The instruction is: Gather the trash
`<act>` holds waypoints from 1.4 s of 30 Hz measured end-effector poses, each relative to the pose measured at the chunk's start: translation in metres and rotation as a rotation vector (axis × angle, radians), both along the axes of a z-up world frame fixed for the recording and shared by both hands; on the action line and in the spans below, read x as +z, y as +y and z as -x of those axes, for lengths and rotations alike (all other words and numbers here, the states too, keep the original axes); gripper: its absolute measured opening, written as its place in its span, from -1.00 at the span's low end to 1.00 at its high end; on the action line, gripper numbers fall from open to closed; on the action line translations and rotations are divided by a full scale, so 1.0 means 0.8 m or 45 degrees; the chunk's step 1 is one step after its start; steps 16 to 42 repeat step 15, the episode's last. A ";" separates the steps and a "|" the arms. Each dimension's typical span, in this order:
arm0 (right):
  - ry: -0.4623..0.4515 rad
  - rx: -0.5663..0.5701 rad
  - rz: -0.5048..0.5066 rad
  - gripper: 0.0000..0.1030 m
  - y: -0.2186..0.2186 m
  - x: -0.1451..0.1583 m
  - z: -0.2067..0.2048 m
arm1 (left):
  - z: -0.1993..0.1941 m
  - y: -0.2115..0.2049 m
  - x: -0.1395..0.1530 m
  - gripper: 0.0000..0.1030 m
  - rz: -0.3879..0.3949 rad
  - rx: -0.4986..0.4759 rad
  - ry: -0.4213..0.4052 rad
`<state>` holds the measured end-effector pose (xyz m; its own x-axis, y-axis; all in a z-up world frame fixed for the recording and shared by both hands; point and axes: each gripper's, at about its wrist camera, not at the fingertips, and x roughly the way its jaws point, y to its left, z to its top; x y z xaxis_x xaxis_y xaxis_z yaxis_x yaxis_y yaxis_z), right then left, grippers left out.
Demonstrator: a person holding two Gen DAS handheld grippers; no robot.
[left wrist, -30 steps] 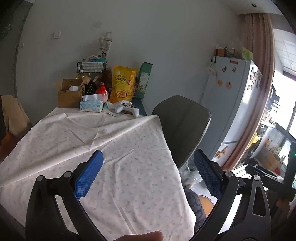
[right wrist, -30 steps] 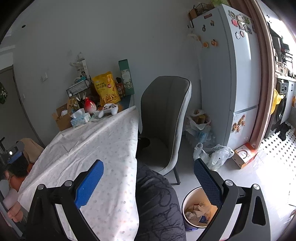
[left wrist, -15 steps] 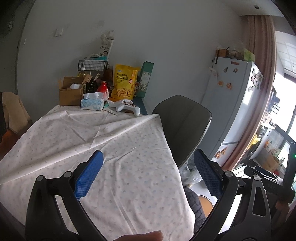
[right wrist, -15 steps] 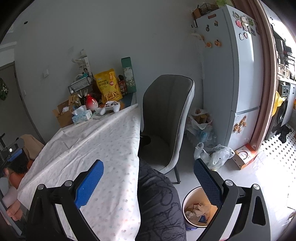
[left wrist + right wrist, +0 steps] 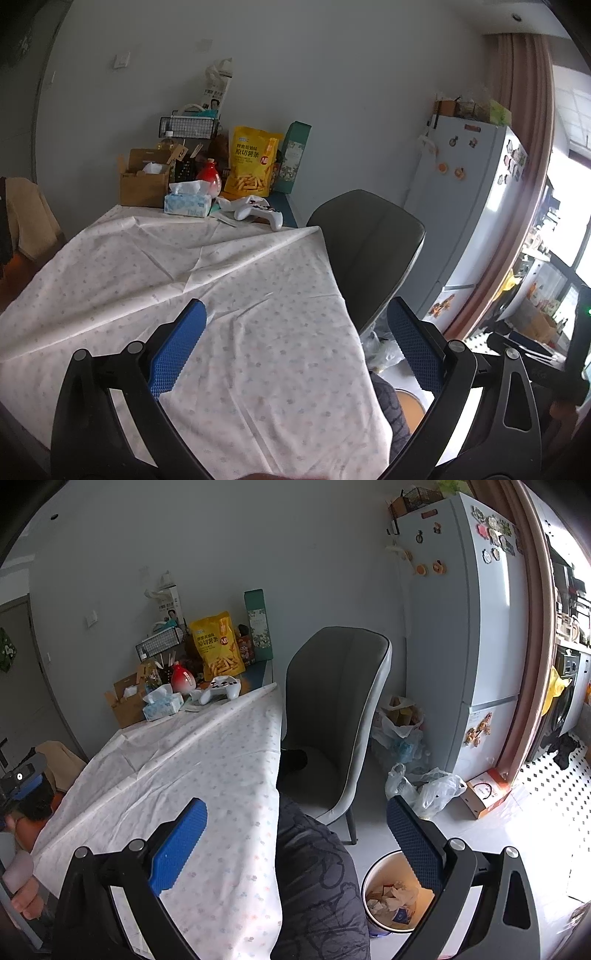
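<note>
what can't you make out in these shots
- Trash bin, right wrist view: one side is covered by the right gripper, and the scraps inside are too small to identify.
- Bin in the left wrist view: only an orange sliver shows behind the tablecloth.
- Cardboard box: its contents are too small to tell.
- Table legs: hidden by the tablecloth.

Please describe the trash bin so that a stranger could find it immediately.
Start at the tall white fridge and come down to the floor, past the grey chair. The trash bin stands beside the table's near corner: a round open bucket holding crumpled paper, unlike the soft plastic bags nearby.
</note>
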<state>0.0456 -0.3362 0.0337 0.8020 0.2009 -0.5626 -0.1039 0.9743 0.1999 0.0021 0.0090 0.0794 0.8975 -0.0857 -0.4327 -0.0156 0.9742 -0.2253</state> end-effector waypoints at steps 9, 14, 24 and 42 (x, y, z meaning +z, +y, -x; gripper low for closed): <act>0.037 -0.016 -0.003 0.85 -0.008 -0.005 -0.007 | -0.008 -0.007 -0.008 0.89 -0.005 -0.038 0.031; 0.051 -0.027 -0.003 0.85 -0.015 -0.009 -0.010 | -0.010 -0.014 -0.011 0.89 -0.021 -0.058 0.041; 0.054 -0.029 -0.005 0.85 -0.017 -0.011 -0.012 | -0.012 -0.016 -0.013 0.89 -0.022 -0.064 0.049; 0.054 -0.029 -0.005 0.85 -0.017 -0.011 -0.012 | -0.012 -0.016 -0.013 0.89 -0.022 -0.064 0.049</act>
